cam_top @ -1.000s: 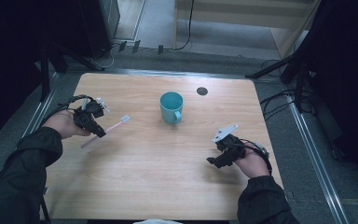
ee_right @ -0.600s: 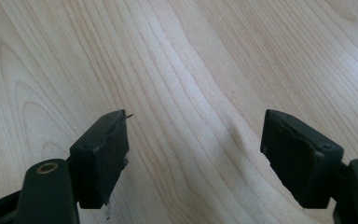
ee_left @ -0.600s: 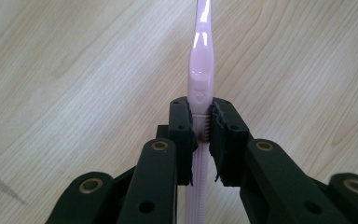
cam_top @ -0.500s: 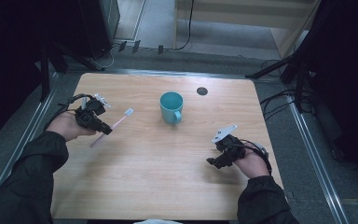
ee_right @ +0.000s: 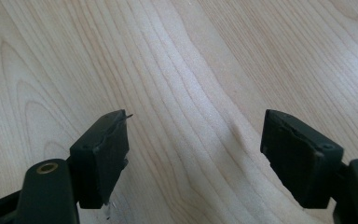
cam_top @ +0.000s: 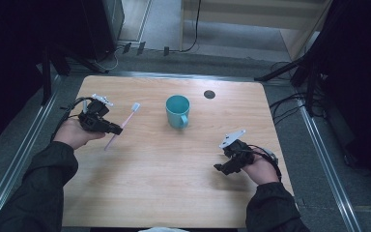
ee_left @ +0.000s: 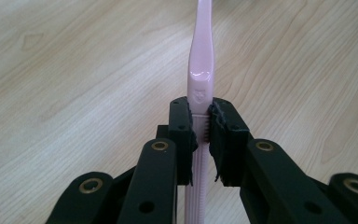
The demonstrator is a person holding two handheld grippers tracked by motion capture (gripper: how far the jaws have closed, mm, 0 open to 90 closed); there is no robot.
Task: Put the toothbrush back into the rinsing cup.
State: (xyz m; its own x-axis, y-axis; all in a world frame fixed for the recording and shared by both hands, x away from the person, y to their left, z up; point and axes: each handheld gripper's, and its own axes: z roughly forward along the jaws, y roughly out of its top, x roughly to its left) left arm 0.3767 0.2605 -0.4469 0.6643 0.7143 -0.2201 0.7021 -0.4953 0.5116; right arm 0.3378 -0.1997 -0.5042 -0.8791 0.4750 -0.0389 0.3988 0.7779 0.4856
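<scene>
Left tongs (ee_left: pixel 200 133) are clamped on the pink toothbrush (cam_top: pixel 121 126), held over the counter's (cam_top: pixel 140 193) left side, bristles towards the teal mug (cam_top: pixel 178 111); right tongs (ee_right: pixel 193 154) gape wide, gripping nothing, above bare wood.

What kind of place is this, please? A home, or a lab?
Probably a lab or recording room, not a home: a bare wooden table stands between metal rails, cables lie on the floor, and a person works hand-held grippers.
</scene>
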